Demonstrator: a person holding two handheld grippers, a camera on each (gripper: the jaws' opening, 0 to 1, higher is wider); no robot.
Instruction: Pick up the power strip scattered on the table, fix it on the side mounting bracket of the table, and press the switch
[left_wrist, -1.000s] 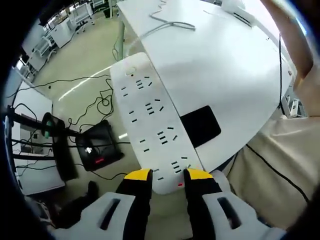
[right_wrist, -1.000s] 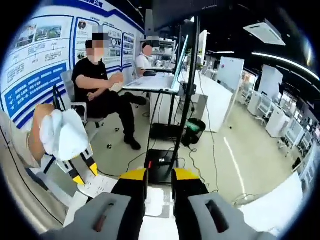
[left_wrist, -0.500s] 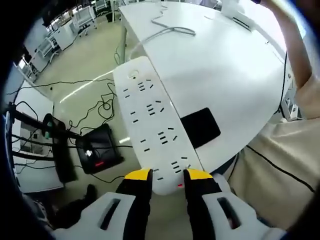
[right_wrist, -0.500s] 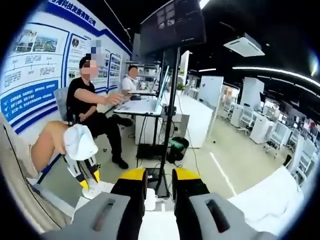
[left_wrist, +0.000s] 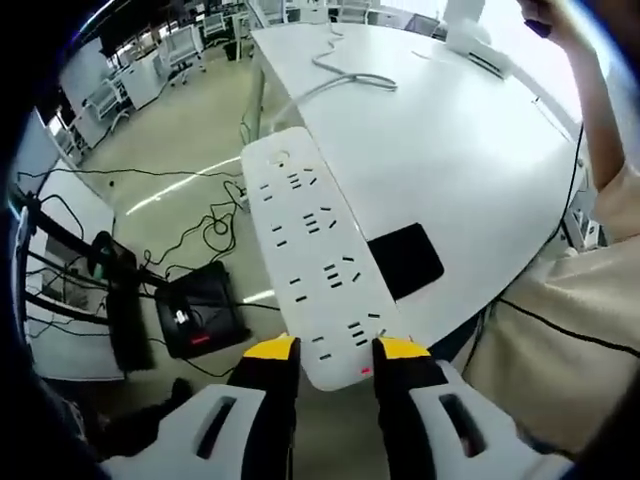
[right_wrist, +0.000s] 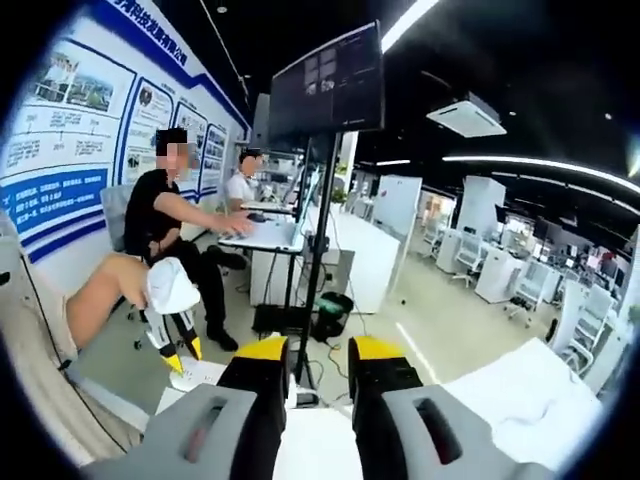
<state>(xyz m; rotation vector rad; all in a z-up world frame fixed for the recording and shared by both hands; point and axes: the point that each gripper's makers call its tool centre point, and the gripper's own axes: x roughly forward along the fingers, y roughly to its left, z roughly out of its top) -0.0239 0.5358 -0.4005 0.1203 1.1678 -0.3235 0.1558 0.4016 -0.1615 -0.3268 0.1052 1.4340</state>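
In the left gripper view, the long white power strip (left_wrist: 312, 255) runs away from me, past the edge of the white table (left_wrist: 450, 150), with its sockets facing up. My left gripper (left_wrist: 338, 349) is shut on its near end, beside a small red light. A flat black rectangle (left_wrist: 405, 258) lies on the table right of the strip. In the right gripper view, my right gripper (right_wrist: 319, 350) has a narrow gap with nothing in it. At lower left there, the left gripper (right_wrist: 182, 352) holds the strip (right_wrist: 200, 375).
A white cable (left_wrist: 340, 75) lies on the far tabletop. Below the strip, the floor carries loose cables and a black box (left_wrist: 195, 315). A person's arm (left_wrist: 600, 120) reaches in at right. Two seated people (right_wrist: 165, 220) and a monitor stand (right_wrist: 318, 230) are ahead.
The left gripper keeps its hold; the strip has swung slightly to the right in its view. The right gripper view has tilted upward, so the people and the left gripper sit lower and smaller.
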